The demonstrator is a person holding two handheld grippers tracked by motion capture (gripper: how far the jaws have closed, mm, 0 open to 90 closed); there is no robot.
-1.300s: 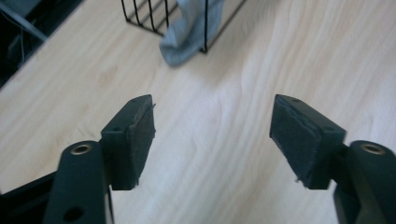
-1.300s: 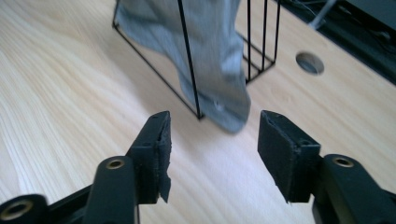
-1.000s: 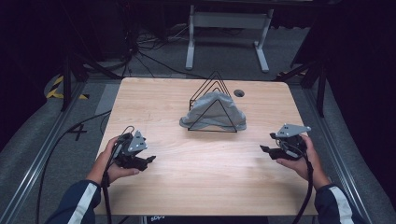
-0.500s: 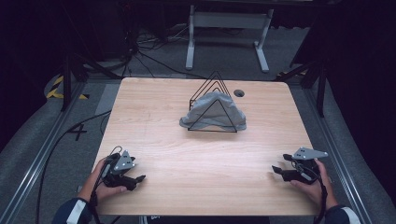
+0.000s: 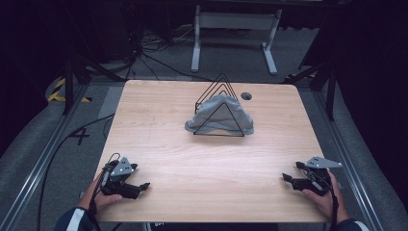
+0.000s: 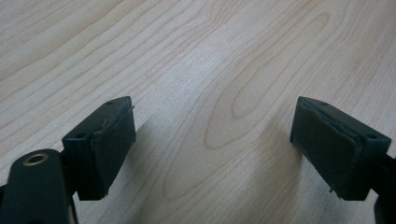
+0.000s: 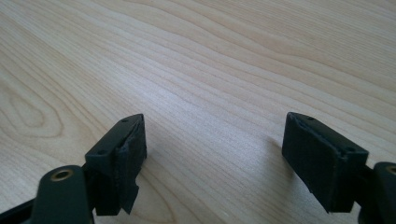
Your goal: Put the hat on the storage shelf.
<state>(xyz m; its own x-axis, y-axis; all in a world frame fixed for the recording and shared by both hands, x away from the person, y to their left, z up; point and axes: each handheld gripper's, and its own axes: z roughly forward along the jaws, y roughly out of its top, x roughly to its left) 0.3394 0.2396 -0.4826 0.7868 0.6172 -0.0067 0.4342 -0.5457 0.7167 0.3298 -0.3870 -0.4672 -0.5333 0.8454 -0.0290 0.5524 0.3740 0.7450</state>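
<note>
**A:** so where's this at? The table (image 5: 159, 120) is mostly bare wood, and the biggest thing on it is the black wire rack (image 5: 220, 107) standing at the back middle, near the little round hole (image 5: 246, 96) in the top

**B:** yeah, and the grey cloth (image 5: 216, 118) is draped over the rack, sagging down both sides to the wood. Looks like it's threaded through the triangle wires, with the front wire crossing in front of it. If hanging the cloth on the rack is the job, I'd say that part looks done

**A:** and the grippers?

**B:** both parked at the near edge, well apart from the cloth. Left gripper (image 5: 144, 185) sits by the near left corner, right gripper (image 5: 287, 178) by the near right one, each low over the table, and I can't tell if they actually touch it. The left gripper's jaws have just been opening and stand wide apart, nothing between them but wood grain (image 6: 212, 133). Same for the right (image 7: 212, 140), jaws just been opening, empty gap

**A:** so nothing held

**B:** nope. My guess is it's either wrapping up or waiting for a fresh go. If anything's left it'd be tidying how the cloth hangs, since it's kind of bunched to the left, but that's just me judging
</note>
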